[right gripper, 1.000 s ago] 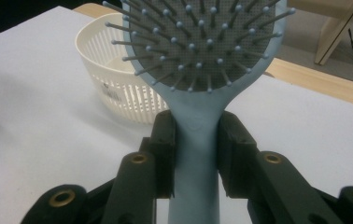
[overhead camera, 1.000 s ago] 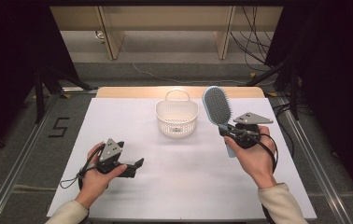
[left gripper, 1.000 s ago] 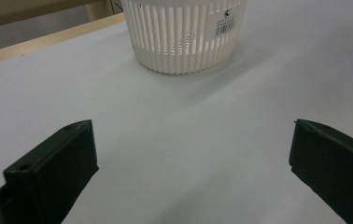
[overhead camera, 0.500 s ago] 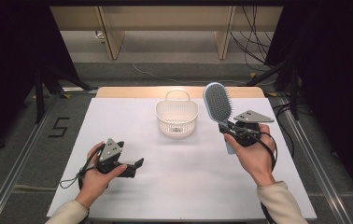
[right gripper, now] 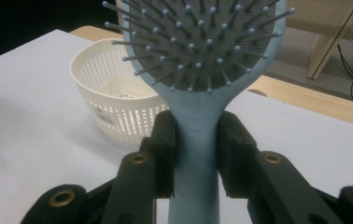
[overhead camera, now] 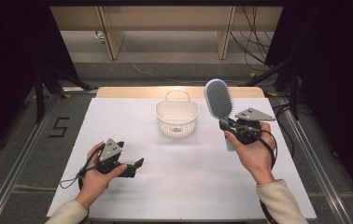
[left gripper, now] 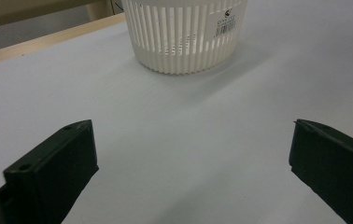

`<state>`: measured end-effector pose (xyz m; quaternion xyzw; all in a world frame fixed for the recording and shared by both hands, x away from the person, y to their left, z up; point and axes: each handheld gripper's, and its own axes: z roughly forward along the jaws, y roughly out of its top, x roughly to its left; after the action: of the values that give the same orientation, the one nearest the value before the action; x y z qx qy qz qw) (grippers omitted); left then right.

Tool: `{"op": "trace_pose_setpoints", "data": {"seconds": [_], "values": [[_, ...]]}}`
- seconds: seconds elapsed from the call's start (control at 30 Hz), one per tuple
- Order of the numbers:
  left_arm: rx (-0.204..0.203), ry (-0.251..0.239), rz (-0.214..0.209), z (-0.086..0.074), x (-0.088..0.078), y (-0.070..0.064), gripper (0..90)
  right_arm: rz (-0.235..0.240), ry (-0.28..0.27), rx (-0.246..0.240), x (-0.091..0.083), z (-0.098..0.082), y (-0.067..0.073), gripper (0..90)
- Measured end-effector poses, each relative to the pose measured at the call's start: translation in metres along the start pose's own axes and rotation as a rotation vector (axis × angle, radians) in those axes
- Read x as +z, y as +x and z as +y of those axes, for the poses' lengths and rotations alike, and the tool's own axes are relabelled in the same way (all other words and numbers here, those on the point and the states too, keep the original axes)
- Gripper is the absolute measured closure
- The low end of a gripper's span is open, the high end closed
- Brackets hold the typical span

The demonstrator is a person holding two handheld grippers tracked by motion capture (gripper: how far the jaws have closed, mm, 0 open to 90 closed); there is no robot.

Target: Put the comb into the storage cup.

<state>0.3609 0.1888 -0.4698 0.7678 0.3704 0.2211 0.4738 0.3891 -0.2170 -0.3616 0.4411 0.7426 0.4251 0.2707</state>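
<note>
Right gripper [overhead camera: 228, 126] is clamping the hairbrush [overhead camera: 218, 100] handle, bristles up (probably clear of the basket [overhead camera: 176, 119]). Left gripper [left gripper: 191, 158] is resting on the tabletop [overhead camera: 188, 177], jaws wide, holding nothing.

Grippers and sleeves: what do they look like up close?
Both the left gripper and the right gripper are black with blocky jaws. Each carries a grey three-cornered plate and trails a black cable. The sleeves are cream.

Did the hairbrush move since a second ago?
No. The hairbrush sits in the same spot beside the white basket, upright in the right claw.
</note>
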Motion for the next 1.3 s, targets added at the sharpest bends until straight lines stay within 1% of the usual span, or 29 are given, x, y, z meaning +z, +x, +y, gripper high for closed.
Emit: {"op": "trace_pose_setpoints", "data": {"seconds": [0.2,0.37,1.3], "values": [[-0.001,0.0,0.0,0.0,-0.0001,-0.0001,0.4,0.001,-0.005,0.001,0.0012,0.001,0.0001,70.6],[0.0,0.001,0.0,0.0,0.0,0.0,0.4,-0.003,-0.019,0.001,0.0014,0.0025,-0.0005,70.6],[-0.001,0.0,0.001,-0.0001,0.0,0.0001,0.5,-0.011,-0.04,0.007,0.005,0.0068,-0.0022,70.6]]}}
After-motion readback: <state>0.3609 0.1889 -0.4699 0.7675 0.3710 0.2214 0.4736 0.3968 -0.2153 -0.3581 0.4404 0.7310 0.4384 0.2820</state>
